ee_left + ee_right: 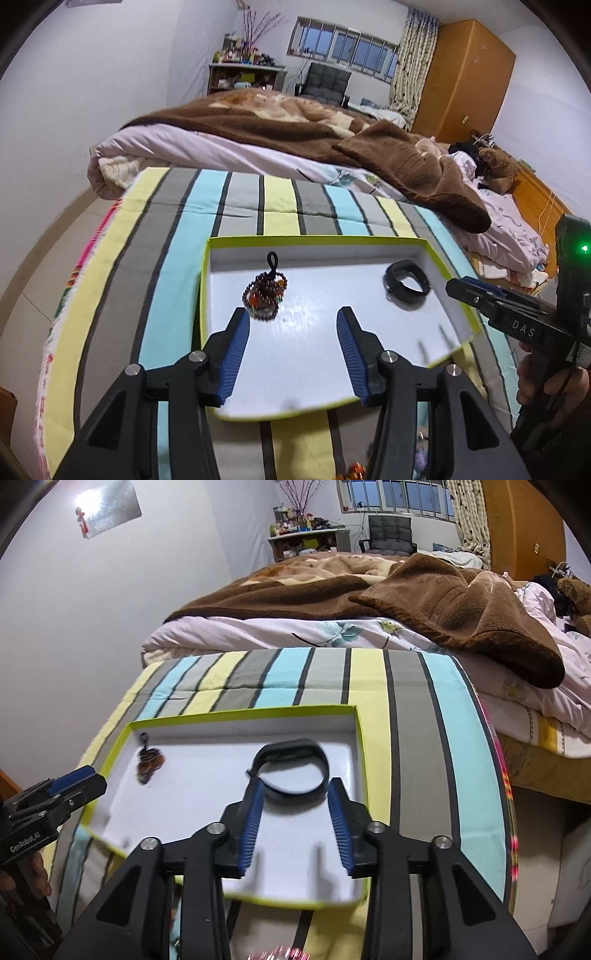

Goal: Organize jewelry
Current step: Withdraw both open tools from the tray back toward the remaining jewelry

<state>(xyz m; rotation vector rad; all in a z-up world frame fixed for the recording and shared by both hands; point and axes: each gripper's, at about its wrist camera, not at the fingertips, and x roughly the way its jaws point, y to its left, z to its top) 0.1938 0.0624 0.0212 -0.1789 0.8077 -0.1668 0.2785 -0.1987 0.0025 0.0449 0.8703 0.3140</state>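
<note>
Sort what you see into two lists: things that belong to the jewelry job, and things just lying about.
Belongs to the job:
- beaded bracelet
- black wristband
- shallow box holding both
- left gripper, open
- right gripper, open

Just lying about:
- striped cloth
- brown blanket
- teddy bear
- chair
- wardrobe

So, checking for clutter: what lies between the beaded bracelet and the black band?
Only bare white tray floor separates beaded bracelet and black band, seen in both wrist views.
</note>
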